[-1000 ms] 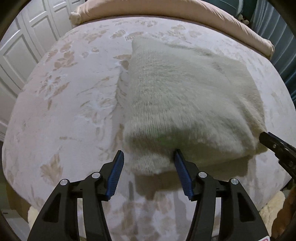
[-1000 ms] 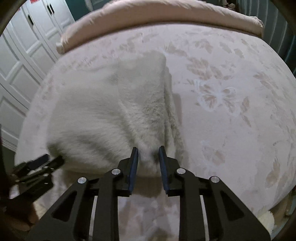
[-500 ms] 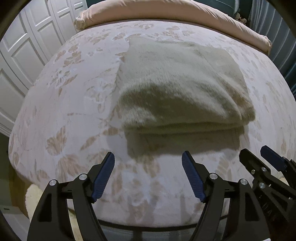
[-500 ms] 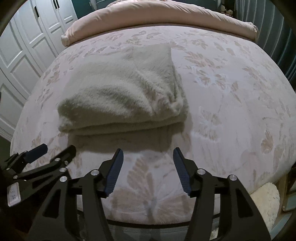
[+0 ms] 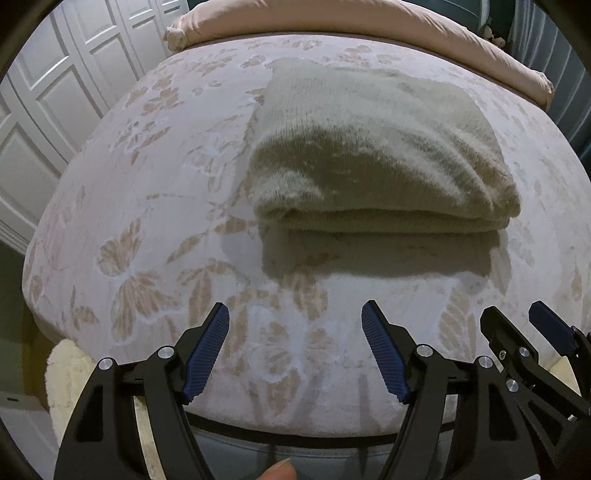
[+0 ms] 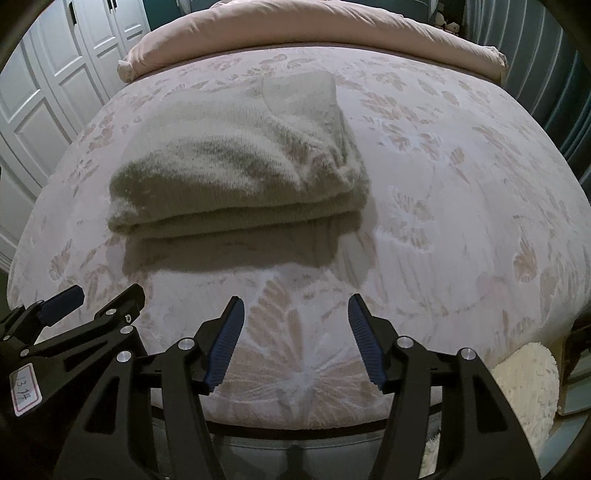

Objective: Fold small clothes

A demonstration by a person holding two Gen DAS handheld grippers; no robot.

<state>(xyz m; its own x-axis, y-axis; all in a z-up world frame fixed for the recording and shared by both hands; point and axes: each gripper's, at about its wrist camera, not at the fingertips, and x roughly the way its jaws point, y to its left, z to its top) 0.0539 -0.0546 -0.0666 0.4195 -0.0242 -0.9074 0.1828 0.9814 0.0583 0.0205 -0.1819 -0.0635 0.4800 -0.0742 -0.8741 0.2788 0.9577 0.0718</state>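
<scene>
The left gripper (image 5: 295,314) is standing with fingers wide, having just closed a touch, gripping nothing. The right gripper (image 6: 295,306) is holding its fingers moderately apart after opening, also empty. Both are hovering over the bed (image 5: 140,206) near its front edge, clear of the sweater (image 5: 369,147), which is lying folded mid-bed. A pink duvet (image 6: 314,33) is bunching along the far edge. The left view is showing a fingertip (image 5: 279,470) at the bottom; the right view is showing a label (image 6: 24,387) on the left gripper.

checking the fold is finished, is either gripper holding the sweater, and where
Nothing is held: left gripper and right gripper are open, short of the folded sweater.
</scene>
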